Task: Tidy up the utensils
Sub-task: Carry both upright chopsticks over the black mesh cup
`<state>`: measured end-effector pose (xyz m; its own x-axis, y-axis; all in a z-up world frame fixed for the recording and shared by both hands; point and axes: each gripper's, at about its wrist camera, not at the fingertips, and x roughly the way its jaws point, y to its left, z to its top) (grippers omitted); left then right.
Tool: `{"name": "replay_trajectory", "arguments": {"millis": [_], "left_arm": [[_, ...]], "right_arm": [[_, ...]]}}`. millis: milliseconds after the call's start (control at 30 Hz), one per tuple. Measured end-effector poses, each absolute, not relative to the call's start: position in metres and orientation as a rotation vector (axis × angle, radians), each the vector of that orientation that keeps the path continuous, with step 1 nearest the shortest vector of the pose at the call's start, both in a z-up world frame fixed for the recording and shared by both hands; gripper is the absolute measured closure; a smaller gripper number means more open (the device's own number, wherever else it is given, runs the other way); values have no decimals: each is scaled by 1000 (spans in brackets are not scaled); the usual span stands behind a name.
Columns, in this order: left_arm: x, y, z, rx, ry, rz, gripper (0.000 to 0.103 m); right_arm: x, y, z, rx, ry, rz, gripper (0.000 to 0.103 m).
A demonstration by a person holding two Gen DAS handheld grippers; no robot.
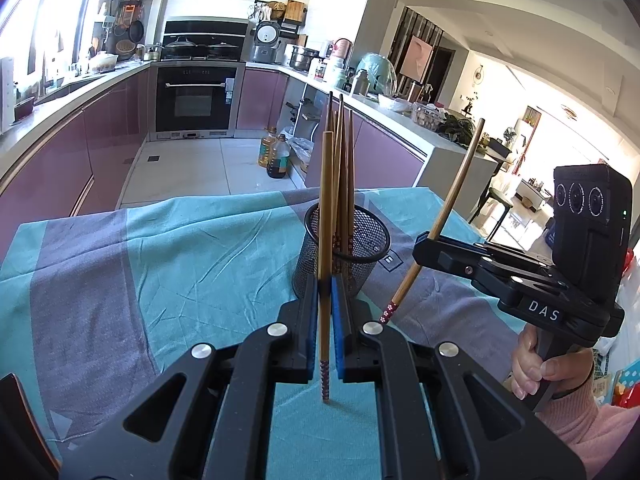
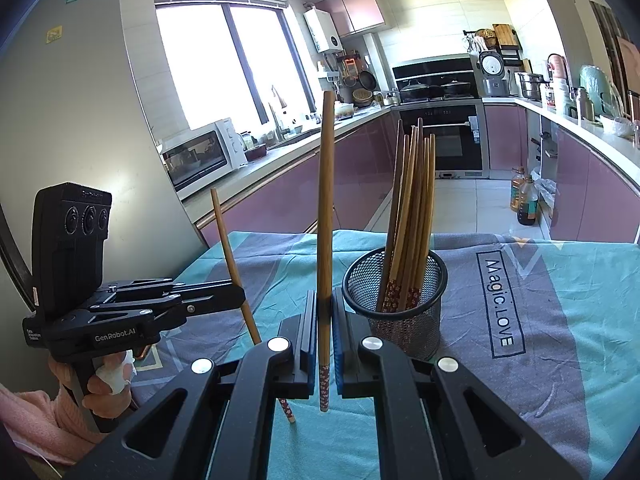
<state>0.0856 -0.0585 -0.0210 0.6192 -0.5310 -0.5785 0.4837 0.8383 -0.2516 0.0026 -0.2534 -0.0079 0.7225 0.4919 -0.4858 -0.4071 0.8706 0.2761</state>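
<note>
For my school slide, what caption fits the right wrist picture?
Right gripper holds one chopstick upright beside a mesh cup of chopsticks; left gripper holds another.

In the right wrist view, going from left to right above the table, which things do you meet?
Left tool holding a chopstick → chopstick in the right tool → mesh cup of chopsticks → "Magic.LOVE" print on the tablecloth.
</note>
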Motion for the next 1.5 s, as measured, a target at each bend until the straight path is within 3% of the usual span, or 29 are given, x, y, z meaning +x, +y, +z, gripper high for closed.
{"name": "replay_trajectory", "arguments": {"millis": [1500], "left_arm": [[84, -58, -5, -56, 641, -599, 96]], "right_arm": [[9, -254, 4, 142, 548, 492, 97]]}}
